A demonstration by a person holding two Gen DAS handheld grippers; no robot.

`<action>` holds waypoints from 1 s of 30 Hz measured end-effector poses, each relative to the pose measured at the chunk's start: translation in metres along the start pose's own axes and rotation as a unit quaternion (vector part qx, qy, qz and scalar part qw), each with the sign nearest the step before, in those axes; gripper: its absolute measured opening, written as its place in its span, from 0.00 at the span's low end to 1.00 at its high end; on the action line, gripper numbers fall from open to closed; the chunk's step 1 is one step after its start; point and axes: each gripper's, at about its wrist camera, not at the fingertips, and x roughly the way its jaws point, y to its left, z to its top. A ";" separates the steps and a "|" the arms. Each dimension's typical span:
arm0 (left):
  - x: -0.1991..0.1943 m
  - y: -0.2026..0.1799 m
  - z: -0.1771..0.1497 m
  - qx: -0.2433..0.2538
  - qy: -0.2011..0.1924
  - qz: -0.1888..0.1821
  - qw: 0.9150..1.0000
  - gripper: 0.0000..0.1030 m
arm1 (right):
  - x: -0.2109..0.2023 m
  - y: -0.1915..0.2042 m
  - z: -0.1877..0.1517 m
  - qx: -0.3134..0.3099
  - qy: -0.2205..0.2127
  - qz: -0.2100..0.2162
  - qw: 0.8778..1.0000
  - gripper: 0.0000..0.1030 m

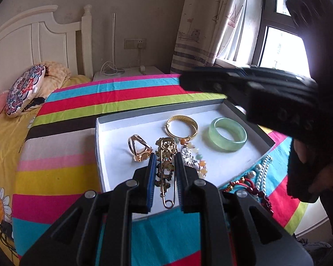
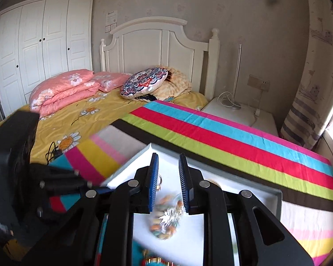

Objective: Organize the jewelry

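From your left gripper [image 1: 165, 173], you look down into the white tray [image 1: 104, 146] on the striped blanket [image 1: 126, 93]. Already inside lie the gold ring [image 1: 138, 148], the gold bangle [image 1: 181, 126], the green bangle [image 1: 228, 137], the beaded bracelet [image 1: 194, 157] and the long brooch pin [image 1: 165, 170]. Your jaws stand narrowly apart with nothing pinched; the pin shows through the gap but rests on the tray floor. Just outside the tray's right edge, the pearl strand [image 1: 263, 170] and red beaded piece [image 1: 253, 188] lie on the blanket, so I judge those are what remains.

From your right gripper [image 2: 168, 181], the view is blurred. Its jaws are likewise slightly parted and empty, above the tray [image 2: 131, 168], with the beaded bracelet [image 2: 166, 219] below them. Most pieces are sorted; two appear left.
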 end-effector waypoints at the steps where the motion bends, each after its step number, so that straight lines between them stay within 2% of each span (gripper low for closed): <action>1: 0.002 0.001 0.000 -0.001 0.003 0.000 1.000 0.16 | 0.006 -0.002 0.004 0.002 0.003 0.001 1.000 0.20; 7: 0.016 0.010 -0.003 -0.014 0.024 0.005 1.000 0.16 | 0.033 -0.004 0.015 0.007 0.021 -0.001 1.000 0.20; 13: 0.029 0.026 -0.008 -0.042 0.043 0.016 0.998 0.16 | 0.039 -0.010 0.005 0.024 0.040 -0.001 0.999 0.21; 15: 0.030 0.030 -0.007 -0.053 0.045 0.021 0.997 0.30 | 0.038 -0.017 0.000 0.037 0.042 -0.001 0.998 0.29; 16: 0.029 0.031 -0.007 -0.057 0.040 0.024 0.997 0.43 | 0.035 -0.020 -0.004 0.044 0.042 -0.001 0.998 0.38; 17: 0.026 0.031 -0.007 -0.058 0.036 0.020 0.997 0.52 | 0.032 -0.023 -0.006 0.050 0.040 -0.003 0.998 0.49; 18: 0.022 0.029 -0.008 -0.056 0.031 0.029 0.998 0.60 | 0.026 -0.026 -0.010 0.054 0.036 -0.004 0.998 0.54; 20: 0.011 0.024 -0.011 -0.047 0.014 0.033 0.998 0.77 | 0.013 -0.031 -0.016 0.057 0.026 -0.011 0.998 0.67; 21: 0.007 0.021 -0.012 -0.044 0.006 0.039 0.998 0.82 | 0.003 -0.034 -0.020 0.058 0.017 -0.018 0.998 0.70; 22: -0.002 0.017 -0.015 -0.040 -0.011 0.056 0.998 0.92 | -0.005 -0.036 -0.024 0.058 0.011 -0.024 0.998 0.78; 23: -0.008 0.014 -0.017 -0.037 -0.025 0.067 0.997 0.97 | -0.015 -0.038 -0.028 0.058 0.003 -0.031 0.998 0.82; 25: -0.018 0.009 -0.023 -0.032 -0.044 0.075 0.996 0.98 | -0.036 -0.044 -0.038 0.061 -0.014 -0.041 0.997 0.84; 30: -0.031 0.004 -0.034 -0.047 -0.044 0.075 0.995 0.98 | -0.068 -0.067 -0.060 0.099 -0.015 -0.065 0.993 0.84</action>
